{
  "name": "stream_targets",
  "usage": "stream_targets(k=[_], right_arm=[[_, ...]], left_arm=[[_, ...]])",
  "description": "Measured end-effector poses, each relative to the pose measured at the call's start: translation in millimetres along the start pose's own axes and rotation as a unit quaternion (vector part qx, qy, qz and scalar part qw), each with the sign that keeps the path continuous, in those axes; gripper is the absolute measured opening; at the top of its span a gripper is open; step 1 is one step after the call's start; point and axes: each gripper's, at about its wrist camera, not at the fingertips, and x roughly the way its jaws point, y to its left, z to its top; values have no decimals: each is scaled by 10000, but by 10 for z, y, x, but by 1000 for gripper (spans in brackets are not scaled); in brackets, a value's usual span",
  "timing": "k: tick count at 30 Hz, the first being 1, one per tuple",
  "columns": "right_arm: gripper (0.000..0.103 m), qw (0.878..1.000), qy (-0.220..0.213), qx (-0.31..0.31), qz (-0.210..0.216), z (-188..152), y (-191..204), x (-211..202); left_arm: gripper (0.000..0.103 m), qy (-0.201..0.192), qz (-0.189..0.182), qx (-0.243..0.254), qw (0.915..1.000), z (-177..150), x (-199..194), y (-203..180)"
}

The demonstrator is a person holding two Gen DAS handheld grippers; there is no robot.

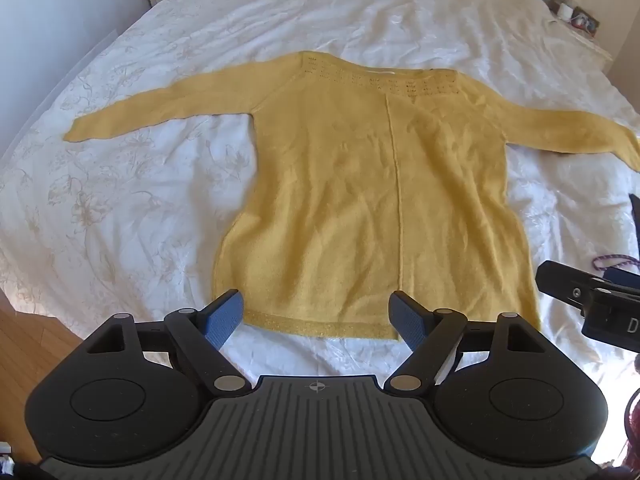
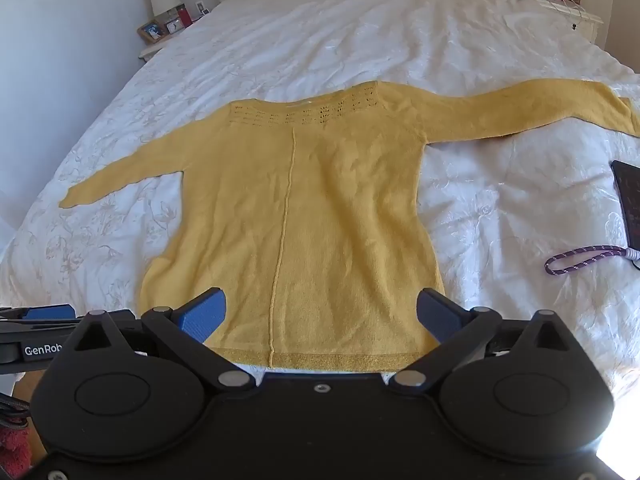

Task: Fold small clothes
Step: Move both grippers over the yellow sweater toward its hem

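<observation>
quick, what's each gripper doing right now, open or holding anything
left gripper: open, holding nothing, above the hem of the yellow sweater.
right gripper: open wide, holding nothing, also above the hem.

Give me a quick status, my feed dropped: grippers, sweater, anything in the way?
Left gripper and right gripper open, empty, above the hem. Yellow sweater flat, sleeves spread, unfolded. Purple cord and dark device lie clear, right.
</observation>
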Motion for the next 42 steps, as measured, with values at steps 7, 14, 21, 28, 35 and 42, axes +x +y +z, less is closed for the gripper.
stream_targets(k=[7, 14, 21, 28, 35, 42], right_arm=[[101, 10000, 21, 4, -7, 1, 14, 12], [101, 10000, 27, -8, -15, 42, 67, -25], [101, 10000, 31, -11, -5, -6, 58, 50], [101, 10000, 58, -44, -13, 35, 97, 78], [101, 10000, 83, -41, -10, 43, 109, 95], [101, 10000, 58, 26, 18, 53, 79, 95]], left_arm=[[79, 36, -7, -6, 10000, 5, 5, -1], [79, 65, -24, -29, 10000, -16, 51, -5], [79, 66, -33, -51, 10000, -7, 46, 24], [79, 94, -56, -42, 9999, 3, 62, 70], [79, 142, -49, -13, 9999, 1, 107, 79], [79, 131, -32, 29, 9999, 14, 118, 45]])
